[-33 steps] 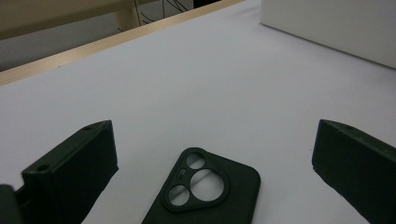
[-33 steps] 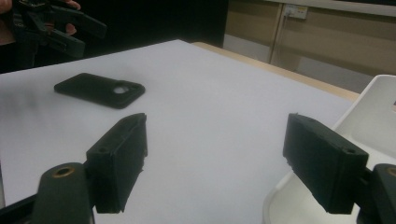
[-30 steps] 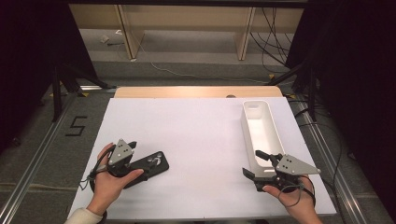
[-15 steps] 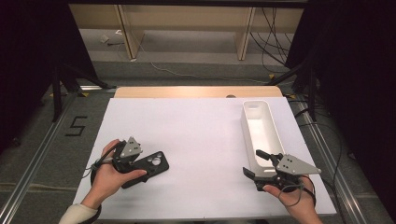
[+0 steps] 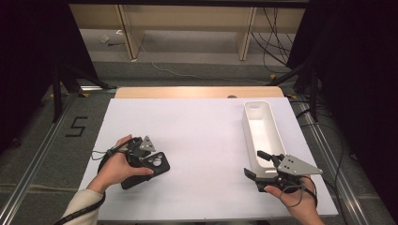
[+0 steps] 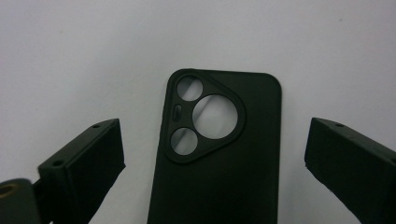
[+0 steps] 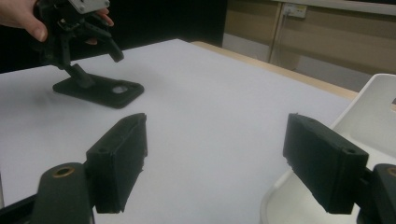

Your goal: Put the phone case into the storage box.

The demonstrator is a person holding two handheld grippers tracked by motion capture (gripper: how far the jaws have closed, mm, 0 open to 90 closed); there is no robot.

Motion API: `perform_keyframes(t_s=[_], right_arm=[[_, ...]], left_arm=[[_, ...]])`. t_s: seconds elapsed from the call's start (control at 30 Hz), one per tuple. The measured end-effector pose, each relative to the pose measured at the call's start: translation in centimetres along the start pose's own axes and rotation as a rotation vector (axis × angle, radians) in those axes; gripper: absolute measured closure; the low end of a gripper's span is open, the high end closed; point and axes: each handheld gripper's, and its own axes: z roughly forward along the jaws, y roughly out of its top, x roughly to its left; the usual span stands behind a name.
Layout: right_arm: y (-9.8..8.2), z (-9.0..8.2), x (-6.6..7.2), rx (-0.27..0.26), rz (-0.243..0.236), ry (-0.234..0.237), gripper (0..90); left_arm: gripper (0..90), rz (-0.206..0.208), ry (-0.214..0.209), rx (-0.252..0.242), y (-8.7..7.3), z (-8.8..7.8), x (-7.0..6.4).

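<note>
A black phone case (image 5: 159, 165) lies flat on the white table, camera cut-outs facing up (image 6: 219, 158). My left gripper (image 5: 149, 161) points down over it with one jaw on each side of the case (image 7: 100, 91). In the left gripper view a gap of white table shows between each jaw and the case edge. These jaws (image 6: 212, 135) have just been closing a little and stay open around the case. My right gripper (image 5: 256, 164) hovers low at the front right, open, with nothing between its jaws (image 7: 217, 130).
A long white tray (image 5: 248, 131) stands at the right of the table, its near end beside my right gripper (image 7: 373, 107). A wooden strip (image 5: 197, 92) runs along the table's far edge. Dark floor and cables lie beyond.
My left hand has moved to the right, so its gripper now stands over the phone case's camera end. The right hand has stayed in place.
</note>
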Motion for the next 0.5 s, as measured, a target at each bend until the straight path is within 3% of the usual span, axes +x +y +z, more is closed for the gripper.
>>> perform_keyframes(t_s=[0.2, 0.5], right_arm=[[0.0, 0.0, 0.0, 0.001, -0.001, 0.002, 23.0], [-0.1, 0.1, 0.0, 0.007, 0.000, 0.000, 22.8]], left_arm=[[7.7, 0.033, -0.009, 0.089, 0.2, 1.1, 0.1], [9.5, 0.046, -0.015, 0.129, 0.3, 1.4, 0.1]])
